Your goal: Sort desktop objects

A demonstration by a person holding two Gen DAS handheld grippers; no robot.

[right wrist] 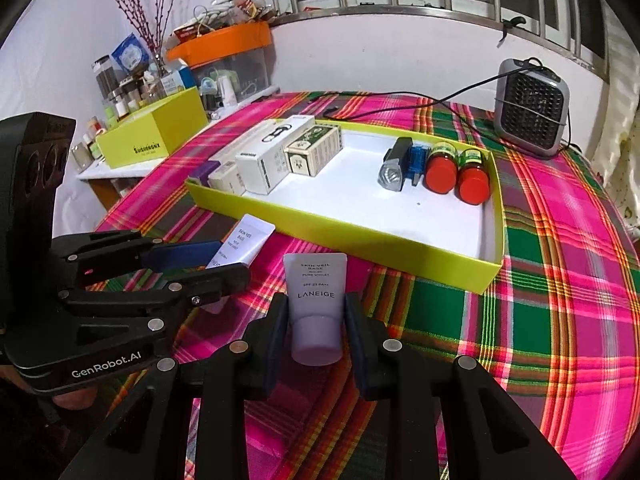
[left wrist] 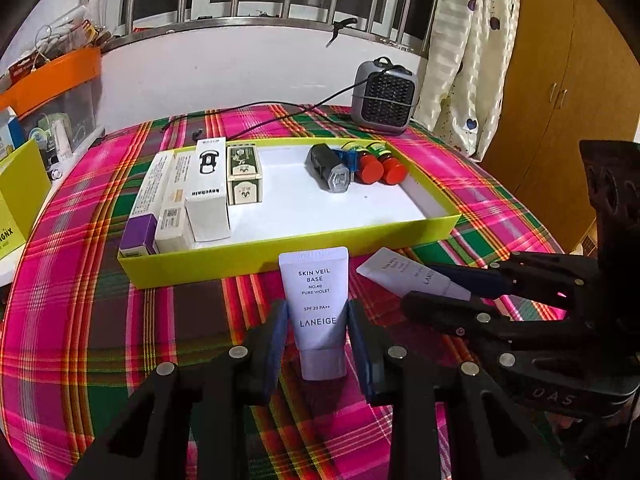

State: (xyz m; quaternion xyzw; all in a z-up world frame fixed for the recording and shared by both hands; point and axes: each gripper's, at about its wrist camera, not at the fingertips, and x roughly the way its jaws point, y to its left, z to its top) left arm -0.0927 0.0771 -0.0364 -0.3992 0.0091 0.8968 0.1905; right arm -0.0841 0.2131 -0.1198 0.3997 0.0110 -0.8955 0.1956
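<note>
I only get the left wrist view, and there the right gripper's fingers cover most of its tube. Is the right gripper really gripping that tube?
Observer: Yes. The right gripper has both pads closed on the second tube, just above its cap.
Operator: How does my own tube look from outside?
Observer: The left gripper holds the first tube with its flat end pointing at the tray's near wall.
Operator: Anything beside the table that I miss?
Observer: Tall bare twigs rise behind the yellow box on the side shelf.
</note>
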